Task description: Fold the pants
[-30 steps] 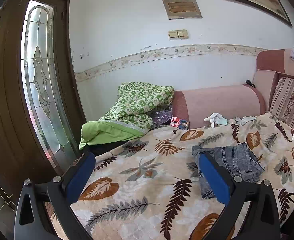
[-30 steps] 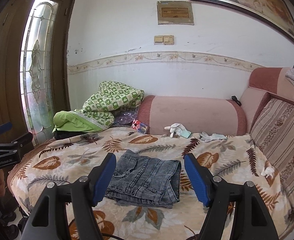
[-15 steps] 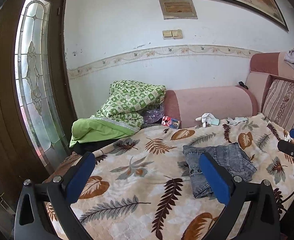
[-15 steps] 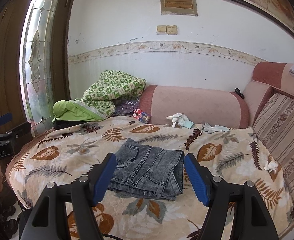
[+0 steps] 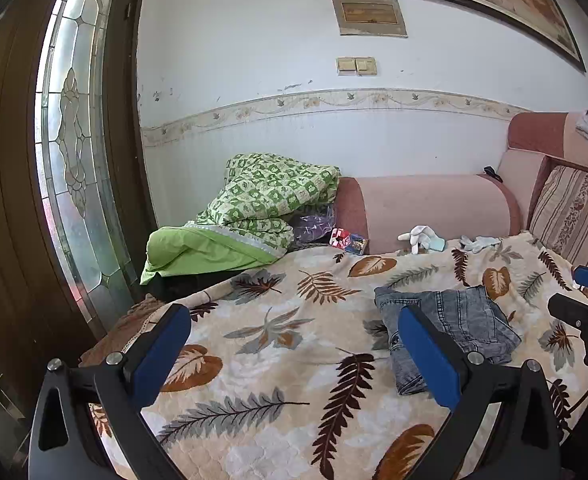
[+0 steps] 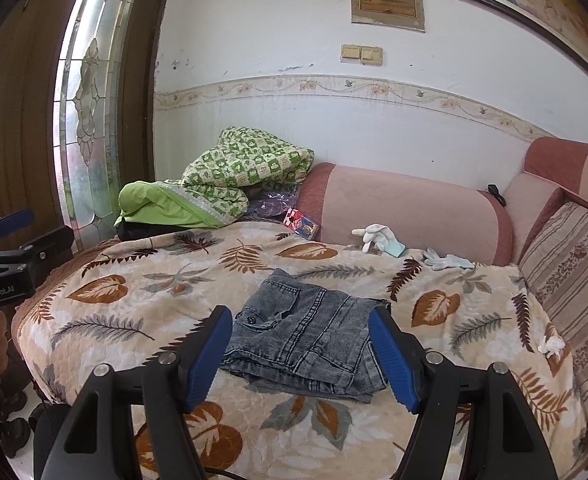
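Grey denim pants (image 6: pixel 305 340) lie folded into a compact rectangle on the leaf-print bed cover (image 6: pixel 134 292). They also show in the left wrist view (image 5: pixel 453 324), right of centre. My right gripper (image 6: pixel 299 354) is open and empty, held back from the near edge of the pants. My left gripper (image 5: pixel 294 354) is open and empty, over the cover to the left of the pants. The right gripper's tip shows at the right edge of the left wrist view (image 5: pixel 585 304). The left gripper shows at the left edge of the right wrist view (image 6: pixel 10 256).
A green quilt (image 6: pixel 230 176) is piled at the back left. A pink bolster (image 6: pixel 405 212) lies along the wall. White gloves (image 6: pixel 377 236) and a small box (image 6: pixel 303 222) lie near it. A striped cushion (image 6: pixel 569 272) stands at the right, a wooden door (image 5: pixel 34 184) at the left.
Both grippers have drawn back and risen a little from the bed, so the pants look smaller and farther. The pants have not moved. Both grippers stay open.
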Demonstrator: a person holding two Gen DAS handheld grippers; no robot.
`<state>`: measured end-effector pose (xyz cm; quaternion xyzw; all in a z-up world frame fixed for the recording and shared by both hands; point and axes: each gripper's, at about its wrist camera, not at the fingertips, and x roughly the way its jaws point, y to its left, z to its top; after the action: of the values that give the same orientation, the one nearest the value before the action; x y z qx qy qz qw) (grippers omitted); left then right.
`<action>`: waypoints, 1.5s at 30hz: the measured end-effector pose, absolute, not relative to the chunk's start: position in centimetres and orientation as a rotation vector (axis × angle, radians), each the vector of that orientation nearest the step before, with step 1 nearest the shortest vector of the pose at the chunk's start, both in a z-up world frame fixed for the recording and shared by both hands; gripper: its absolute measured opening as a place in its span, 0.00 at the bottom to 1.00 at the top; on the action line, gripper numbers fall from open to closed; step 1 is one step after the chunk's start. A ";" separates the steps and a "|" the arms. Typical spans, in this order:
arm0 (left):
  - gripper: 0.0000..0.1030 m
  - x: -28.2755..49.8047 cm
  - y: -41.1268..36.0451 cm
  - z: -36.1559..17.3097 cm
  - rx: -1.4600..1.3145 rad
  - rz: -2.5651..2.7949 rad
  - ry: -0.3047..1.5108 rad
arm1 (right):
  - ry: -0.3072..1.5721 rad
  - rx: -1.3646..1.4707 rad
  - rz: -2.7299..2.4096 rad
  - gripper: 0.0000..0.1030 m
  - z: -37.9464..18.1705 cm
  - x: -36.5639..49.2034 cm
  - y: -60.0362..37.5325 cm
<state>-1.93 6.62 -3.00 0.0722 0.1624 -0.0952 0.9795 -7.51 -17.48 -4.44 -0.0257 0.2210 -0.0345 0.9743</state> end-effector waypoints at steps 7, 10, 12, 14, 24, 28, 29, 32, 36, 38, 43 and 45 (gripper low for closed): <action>1.00 -1.0 6.9 -3.6 0.138 -0.195 0.350 | 0.465 -0.032 -0.043 0.72 -4.8 -6.5 -17.0; 1.00 -0.7 7.0 -3.7 0.137 -0.196 0.356 | 0.474 -0.025 -0.032 0.72 -4.9 -6.1 -16.7; 1.00 -0.5 7.1 -3.8 0.136 -0.196 0.359 | 0.479 -0.026 -0.025 0.72 -5.0 -5.7 -16.5; 1.00 -0.3 7.0 -3.9 0.137 -0.196 0.365 | 0.482 -0.027 -0.019 0.72 -5.1 -5.5 -16.3; 1.00 0.7 6.8 -3.4 0.130 -0.214 0.387 | 0.476 -0.014 0.014 0.72 -4.6 -4.0 -15.6; 1.00 0.9 6.5 -2.8 0.142 -0.219 0.392 | 0.463 -0.007 0.028 0.72 -4.3 -3.1 -15.5; 1.00 1.0 6.4 -2.7 0.148 -0.218 0.391 | 0.459 -0.002 0.030 0.72 -4.2 -2.9 -15.5; 1.00 1.5 5.9 -2.6 0.162 -0.220 0.404 | 0.444 0.014 0.028 0.72 -3.9 -2.4 -15.7; 1.00 2.4 5.0 -2.9 0.159 -0.237 0.438 | 0.439 0.015 -0.004 0.72 -4.0 -2.4 -16.6; 1.00 2.6 4.3 -3.2 0.165 -0.244 0.455 | 0.438 0.013 -0.029 0.72 -4.1 -2.7 -17.4; 1.00 2.0 3.0 -3.3 0.185 -0.272 0.465 | 0.430 0.034 -0.089 0.72 -3.9 -3.3 -19.8; 1.00 1.6 2.8 -3.3 0.186 -0.285 0.471 | 0.427 0.038 -0.111 0.72 -3.6 -3.8 -20.5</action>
<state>1.58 2.78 -3.35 0.0916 0.2320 -0.1407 0.9581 -3.76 -20.45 -3.59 0.0187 0.2120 -0.0552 0.9755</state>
